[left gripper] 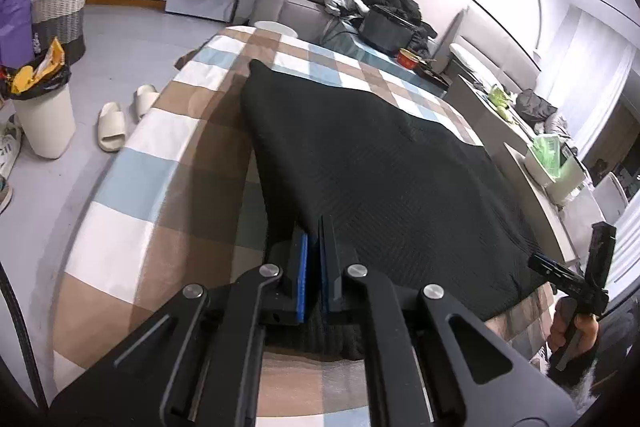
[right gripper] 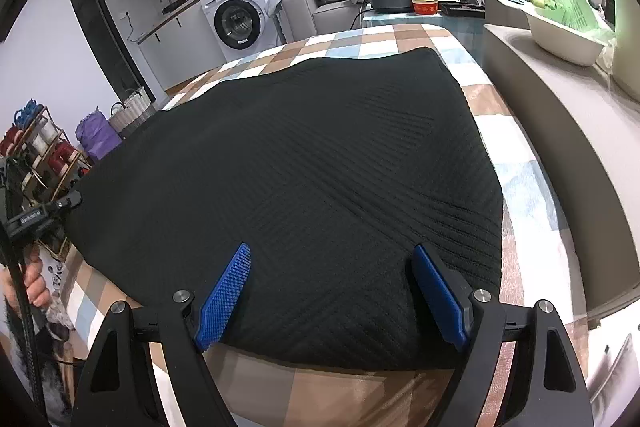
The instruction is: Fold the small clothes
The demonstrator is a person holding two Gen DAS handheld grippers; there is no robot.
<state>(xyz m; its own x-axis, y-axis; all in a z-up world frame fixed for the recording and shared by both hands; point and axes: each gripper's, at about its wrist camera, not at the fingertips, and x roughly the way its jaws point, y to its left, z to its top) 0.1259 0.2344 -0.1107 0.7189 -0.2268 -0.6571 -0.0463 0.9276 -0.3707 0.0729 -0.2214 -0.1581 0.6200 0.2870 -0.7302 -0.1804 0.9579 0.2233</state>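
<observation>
- Only the left wrist view shows the slippers (left gripper: 122, 117) on the floor at mid left; only the right wrist view shows the can rack (right gripper: 38, 155) at left.
- The black garment (right gripper: 300, 187) lies flat on the checked cloth (right gripper: 516, 195), filling mid-frame.
- The left gripper (left gripper: 314, 231), angled downward, is clamped on the garment's near edge.
- The right gripper (right gripper: 332, 255) points down over the near hem, jaws wide apart.

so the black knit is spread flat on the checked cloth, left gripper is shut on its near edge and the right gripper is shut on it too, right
Not quite: the right gripper is open. The right wrist view shows its blue pads spread wide apart over the near edge of the black knit, not pinching it. The rest holds: the knit lies spread on the checked cloth, and the left gripper is shut on its near edge.
</observation>
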